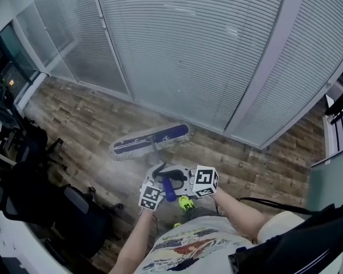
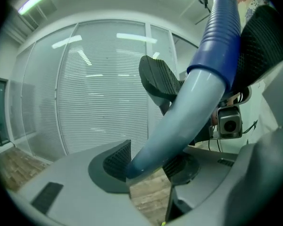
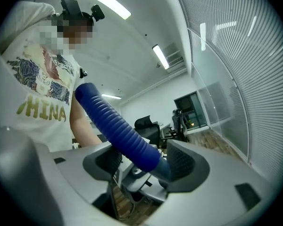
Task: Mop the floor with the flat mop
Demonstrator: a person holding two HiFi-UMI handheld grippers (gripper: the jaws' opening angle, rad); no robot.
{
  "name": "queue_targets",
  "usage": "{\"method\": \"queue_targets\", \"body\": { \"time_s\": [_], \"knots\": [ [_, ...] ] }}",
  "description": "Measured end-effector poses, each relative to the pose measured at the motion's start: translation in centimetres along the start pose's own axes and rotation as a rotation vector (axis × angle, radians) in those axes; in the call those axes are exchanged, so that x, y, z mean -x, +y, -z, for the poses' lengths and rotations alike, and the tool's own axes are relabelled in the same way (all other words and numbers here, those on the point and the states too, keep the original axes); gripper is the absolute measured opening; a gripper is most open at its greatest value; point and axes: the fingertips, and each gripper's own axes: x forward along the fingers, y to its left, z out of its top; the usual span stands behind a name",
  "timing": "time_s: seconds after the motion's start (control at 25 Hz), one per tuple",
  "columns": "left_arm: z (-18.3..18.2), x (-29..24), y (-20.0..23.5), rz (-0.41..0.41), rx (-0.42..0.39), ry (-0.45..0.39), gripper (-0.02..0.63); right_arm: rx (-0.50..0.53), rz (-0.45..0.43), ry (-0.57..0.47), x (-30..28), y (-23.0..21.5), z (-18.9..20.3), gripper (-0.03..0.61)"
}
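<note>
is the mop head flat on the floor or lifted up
Flat down: the mop head lies along the wood floor planks.

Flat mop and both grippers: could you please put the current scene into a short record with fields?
mop head: flat on the wood floor, near the glass wall with blinds
mop handle: grey pole with blue ribbed grip, slanting up to the person
left gripper: shut on the grey pole
right gripper: shut on the blue ribbed grip
nearby: black office chairs at left
</note>
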Motion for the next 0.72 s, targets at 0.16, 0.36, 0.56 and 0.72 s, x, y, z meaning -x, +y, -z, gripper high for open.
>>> {"method": "queue_targets", "body": {
  "time_s": [0.16,0.36,0.56,0.72],
  "knots": [
    [1.1,3.1,-4.3,0.046,-0.010,-0.005,0.161,-0.006,0.042,0.001,-0.3,4.9,1.5,0.264],
    [3.2,7.9,-10.7,0.074,-0.032,-0.015,0.161,-0.007,0.091,-0.001,-0.4,12.4,4.6,0.267],
    [3.9,12.4,-18.6,0.116,-0.024,-0.013,0.161,-0.025,0.115,-0.013,0.7,20.8,6.1,0.268],
    [5.1,15.8,-26.5,0.197,-0.081,0.014,0.161,-0.027,0.134,0.004,2.6,28.4,8.0,0.268]
  ]
}}
